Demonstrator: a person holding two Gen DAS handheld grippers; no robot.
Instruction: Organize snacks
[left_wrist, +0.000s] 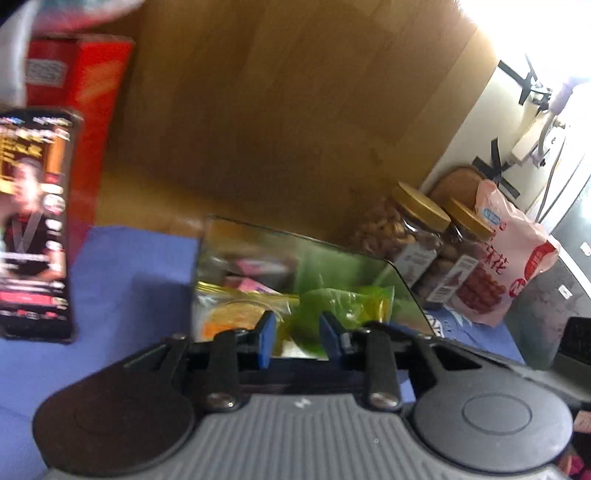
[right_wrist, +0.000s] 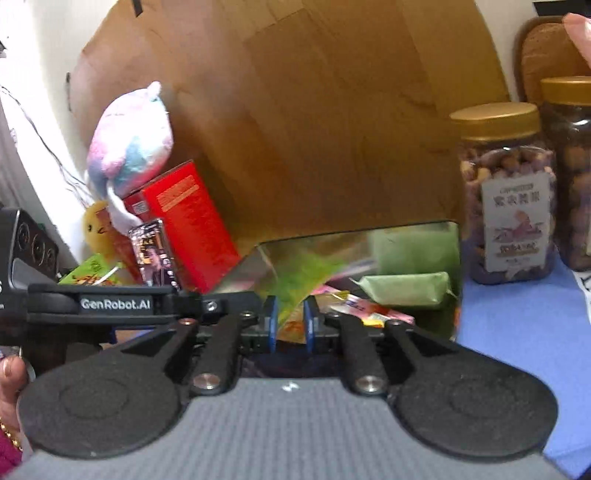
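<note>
A clear plastic bin (left_wrist: 402, 280) (right_wrist: 452, 258) on a blue mat holds several snack packets, among them a green packet (left_wrist: 343, 302) (right_wrist: 406, 288) and a pink one (right_wrist: 369, 310). My left gripper (left_wrist: 297, 332) is just in front of the bin's near edge, its blue pads apart with nothing between them. My right gripper (right_wrist: 290, 321) is also at the bin's near edge, pads a narrow gap apart; a green and yellow wrapper (right_wrist: 291, 306) lies in line with the gap, and I cannot tell if it is gripped. The left gripper's body (right_wrist: 99, 302) shows in the right wrist view.
A red box (left_wrist: 96, 110) (right_wrist: 188, 221) and a black box (left_wrist: 33, 221) (right_wrist: 155, 254) stand left of the bin. Two gold-lidded jars (left_wrist: 402, 229) (right_wrist: 506, 192) and a pink snack bag (left_wrist: 513, 254) stand to the right. A plush toy (right_wrist: 129, 144) sits on the red box. A wooden board (right_wrist: 314, 110) stands behind.
</note>
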